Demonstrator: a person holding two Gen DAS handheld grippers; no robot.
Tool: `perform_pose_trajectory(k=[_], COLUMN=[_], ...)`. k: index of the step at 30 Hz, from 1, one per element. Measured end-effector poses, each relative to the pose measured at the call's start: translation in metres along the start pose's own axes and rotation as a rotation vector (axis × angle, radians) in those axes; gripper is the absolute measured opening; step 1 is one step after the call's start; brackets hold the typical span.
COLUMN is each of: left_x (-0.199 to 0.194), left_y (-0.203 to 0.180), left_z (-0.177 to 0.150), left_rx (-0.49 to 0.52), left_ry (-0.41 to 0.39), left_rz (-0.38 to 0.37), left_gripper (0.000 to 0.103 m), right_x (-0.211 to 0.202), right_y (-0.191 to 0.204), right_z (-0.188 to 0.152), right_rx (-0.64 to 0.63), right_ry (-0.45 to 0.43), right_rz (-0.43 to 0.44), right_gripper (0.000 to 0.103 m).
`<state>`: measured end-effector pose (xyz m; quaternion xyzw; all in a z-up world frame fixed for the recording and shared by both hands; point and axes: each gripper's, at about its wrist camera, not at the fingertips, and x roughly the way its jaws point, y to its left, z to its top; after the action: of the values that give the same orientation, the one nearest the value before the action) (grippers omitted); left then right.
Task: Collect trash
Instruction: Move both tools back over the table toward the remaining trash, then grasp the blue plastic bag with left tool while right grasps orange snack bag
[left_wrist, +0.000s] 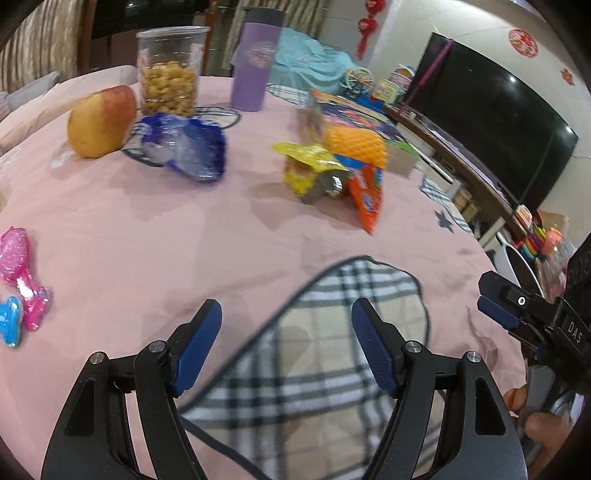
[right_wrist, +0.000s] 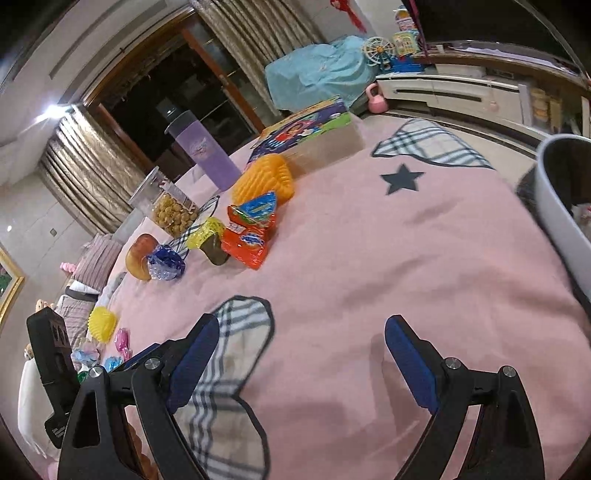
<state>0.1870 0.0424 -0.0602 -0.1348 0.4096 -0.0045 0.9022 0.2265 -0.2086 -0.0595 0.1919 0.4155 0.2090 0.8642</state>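
Both the left claw (left_wrist: 286, 328) and right claw (right_wrist: 301, 341) are being held wide apart and empty above the soft pink cloth (left_wrist: 166, 236). Crinkly trash is lying ahead: a blue foil wrapper (left_wrist: 184, 147) beside the apple (left_wrist: 101, 122), and yellow (left_wrist: 310, 168) and orange (left_wrist: 365, 195) packets. A grey rim, possibly the bin (right_wrist: 557, 206), is being kept near.

Dim room, night-dark glass doors (right_wrist: 177, 92) framed by striped beige curtains (right_wrist: 85, 173); large black television (left_wrist: 491, 122) on a low white cabinet (right_wrist: 454, 92); red ornaments (left_wrist: 369, 26) on a pale wall (left_wrist: 480, 22); teal cloth (right_wrist: 317, 74) draped over furniture
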Motion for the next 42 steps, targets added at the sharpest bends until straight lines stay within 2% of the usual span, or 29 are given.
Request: perform_pose_trajectory(k=[11,34,37,38,40,41,42], left_x=[0.009,0.046,0.051,0.053,0.056,0.060,0.063], left_y=[0.033,0.073,0.076,0.076,0.077,0.077,0.078], left_z=[0.026,0.088,0.092,0.093,0.094,0.093,0.093], left_rx=[-0.059,-0.161,-0.173,-0.169,-0.163,-0.160,-0.160], left_ry=[-0.020,-0.064,-0.079,-0.086,-0.090,-0.076,-0.056], left_rz=[0.061,0.094,0.090,0.097,0.100,0.097,0.091], left_gripper=[0.075,0.081,0.081,0.081,0.069,0.052,0.040], right_x=[0.036,0.102,0.108,0.109,0.111,0.113,0.114], right_y=[0.018,0.031,0.031,0.032,0.032,0.032,0.032], right_z=[0.019,0.058,0.063,0.064,0.065,0.065,0.064], right_rx=[0.010,0.001,0.001,-0.002,-0.010,-0.014,-0.017], right_ry=[0.018,0.039,0.038,0.038,0.038,0.044,0.047], right_rz=[0.020,0.032,0.030,0.026,0.014,0.007,0.002], right_gripper=[0.092,0.092,0.089,0.085,0.067,0.063,0.056])
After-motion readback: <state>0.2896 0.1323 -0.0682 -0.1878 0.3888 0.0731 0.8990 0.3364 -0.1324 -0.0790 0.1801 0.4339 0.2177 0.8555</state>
